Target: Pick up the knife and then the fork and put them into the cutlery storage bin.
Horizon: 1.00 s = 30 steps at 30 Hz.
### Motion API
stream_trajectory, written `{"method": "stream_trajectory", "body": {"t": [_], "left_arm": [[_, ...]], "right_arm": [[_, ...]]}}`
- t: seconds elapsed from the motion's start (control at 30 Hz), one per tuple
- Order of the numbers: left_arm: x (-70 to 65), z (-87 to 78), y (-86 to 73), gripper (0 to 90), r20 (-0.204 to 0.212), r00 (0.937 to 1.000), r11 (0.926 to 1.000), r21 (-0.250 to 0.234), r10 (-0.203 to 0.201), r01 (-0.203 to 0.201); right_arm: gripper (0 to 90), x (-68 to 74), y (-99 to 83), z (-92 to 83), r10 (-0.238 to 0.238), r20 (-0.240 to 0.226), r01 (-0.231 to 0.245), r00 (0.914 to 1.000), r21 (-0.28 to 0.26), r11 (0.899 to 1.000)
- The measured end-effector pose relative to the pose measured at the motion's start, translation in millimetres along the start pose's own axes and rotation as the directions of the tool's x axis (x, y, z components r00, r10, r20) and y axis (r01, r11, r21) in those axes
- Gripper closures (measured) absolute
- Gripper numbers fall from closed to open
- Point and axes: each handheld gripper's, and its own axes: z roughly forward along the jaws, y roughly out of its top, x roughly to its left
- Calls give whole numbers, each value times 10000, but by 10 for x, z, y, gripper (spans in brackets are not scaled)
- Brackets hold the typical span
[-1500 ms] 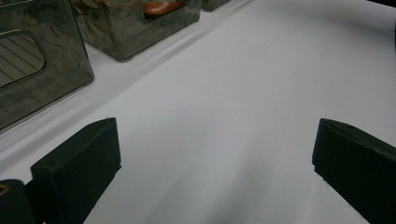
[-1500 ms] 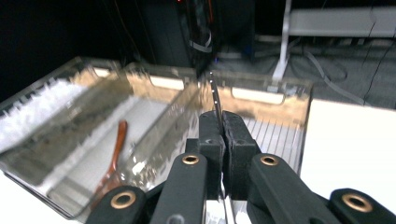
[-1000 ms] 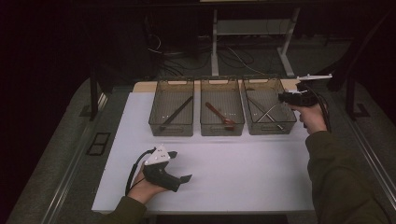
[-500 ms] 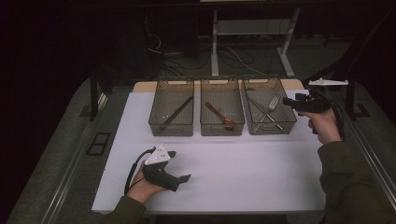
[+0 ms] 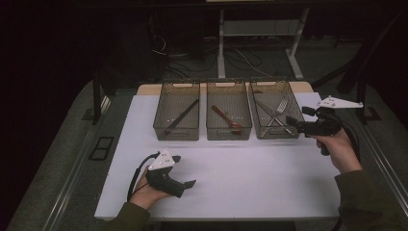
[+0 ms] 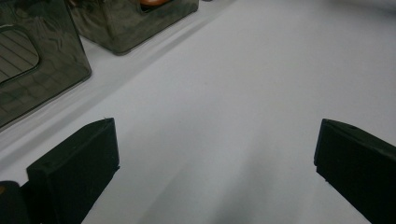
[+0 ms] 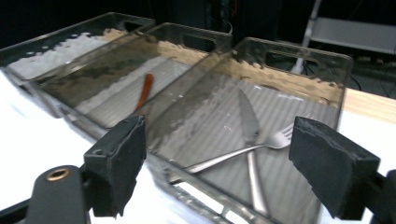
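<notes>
Silver fork (image 5: 280, 107) in right bin (image 5: 294, 129); right gripper (image 5: 291, 122) just opened, empty, beside rim; left gripper (image 5: 188, 183) open.

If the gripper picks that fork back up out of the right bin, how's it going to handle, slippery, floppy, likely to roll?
The fork looks like shiny metal, so probably stiff and somewhat slick against the pads. It lies across the knife, so lifting it may nudge or drag the knife. Its flat, thin handle seems unlikely to roll, though a grip near one end could let it pivot.

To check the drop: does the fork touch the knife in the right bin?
Touching. In the right gripper view the fork lies across the knife, crossing it with no gap visible inside the bin.
</notes>
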Motion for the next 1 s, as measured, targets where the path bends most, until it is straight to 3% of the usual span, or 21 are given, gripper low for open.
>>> {"method": "stream_trajectory", "body": {"t": [0.23,0.5,0.7,0.93,1.0], "left_arm": [[-2,-6,-1,0,30,10000,10000,-28,26,-26],[-6,-13,-10,0,15,10000,10000,30,88,-88],[-3,-21,-3,0,14,10000,10000,-27,87,-87],[5,-44,-10,0,55,10000,10000,-72,50,-50],[7,-44,-11,0,76,10000,9999,-110,25,-24]], "right_arm": [[143,316,-193,-58,-501,-711,496,9962,-94,9987],[137,575,-471,-87,-533,-1217,554,9911,143,9984],[137,682,-680,-124,-750,-1523,811,9855,343,9961],[138,682,-944,-209,-608,-1623,712,9849,588,9957],[138,674,-1010,-229,-785,-1707,922,9822,736,9930]]}}
